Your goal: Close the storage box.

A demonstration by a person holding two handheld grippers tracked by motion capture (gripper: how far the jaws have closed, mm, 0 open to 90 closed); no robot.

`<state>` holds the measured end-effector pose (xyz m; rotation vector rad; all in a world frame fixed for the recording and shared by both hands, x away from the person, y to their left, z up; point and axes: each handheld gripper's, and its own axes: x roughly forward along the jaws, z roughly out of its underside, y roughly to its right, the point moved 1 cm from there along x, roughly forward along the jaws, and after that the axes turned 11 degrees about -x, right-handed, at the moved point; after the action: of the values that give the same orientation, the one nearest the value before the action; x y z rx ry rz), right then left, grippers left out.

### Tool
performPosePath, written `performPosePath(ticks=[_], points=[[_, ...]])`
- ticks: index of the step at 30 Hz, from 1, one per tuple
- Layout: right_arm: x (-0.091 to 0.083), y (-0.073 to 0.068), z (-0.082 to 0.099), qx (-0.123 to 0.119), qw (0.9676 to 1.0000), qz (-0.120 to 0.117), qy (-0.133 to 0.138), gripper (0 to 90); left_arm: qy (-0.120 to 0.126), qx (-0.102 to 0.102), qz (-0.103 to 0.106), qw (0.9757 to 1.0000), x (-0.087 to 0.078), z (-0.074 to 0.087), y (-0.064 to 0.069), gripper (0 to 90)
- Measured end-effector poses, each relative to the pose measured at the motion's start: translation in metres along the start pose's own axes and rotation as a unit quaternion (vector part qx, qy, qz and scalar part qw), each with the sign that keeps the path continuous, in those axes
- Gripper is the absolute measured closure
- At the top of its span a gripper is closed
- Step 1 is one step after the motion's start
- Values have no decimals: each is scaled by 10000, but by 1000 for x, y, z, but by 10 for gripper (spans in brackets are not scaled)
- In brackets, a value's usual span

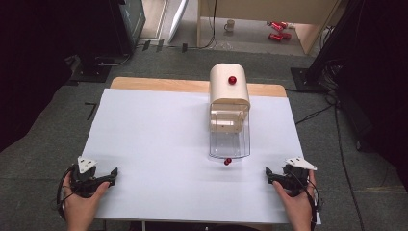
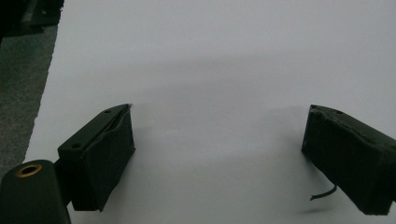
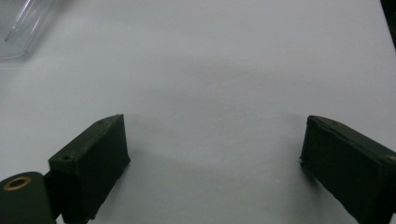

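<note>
I have both grippers resting at the near edge of the white sheet-covered table (image 1: 159,144), one at each corner. My left gripper (image 1: 114,174) sits at the near left, its jaws spread wide with nothing between them; in the left gripper view the left gripper (image 2: 217,154) frames only bare white surface. My right gripper (image 1: 267,174) sits at the near right, its jaws just as wide apart and empty, and in the right gripper view the right gripper (image 3: 212,158) also frames bare surface. The cream rounded-top box with a clear plastic drawer (image 1: 229,113) stands mid-table, well apart from both. A small red ball (image 1: 227,161) lies just in front of the drawer; a red knob (image 1: 232,80) sits on top. I can read no writing or labels anywhere
</note>
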<state>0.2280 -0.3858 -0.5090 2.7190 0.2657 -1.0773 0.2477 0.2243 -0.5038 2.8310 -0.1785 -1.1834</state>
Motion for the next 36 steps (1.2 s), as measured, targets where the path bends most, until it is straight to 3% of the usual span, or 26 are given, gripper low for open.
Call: performPosePath(ticks=[3,5,11,16,36], points=[[-5,-6,2,43,9999,133,84,152,2,-1,0,10000,0,0,0,92],[-8,-11,3,-55,9996,247,106,158,0,2,0,10000,0,0,0,92],[-17,-22,4,-97,9993,302,173,228,1,2,-2,10000,0,0,0,92],[-28,-35,-2,49,9989,305,357,291,-7,16,-3,10000,0,0,0,92],[-40,-81,-21,7,9971,-85,750,416,0,7,-2,10000,0,0,0,93]])
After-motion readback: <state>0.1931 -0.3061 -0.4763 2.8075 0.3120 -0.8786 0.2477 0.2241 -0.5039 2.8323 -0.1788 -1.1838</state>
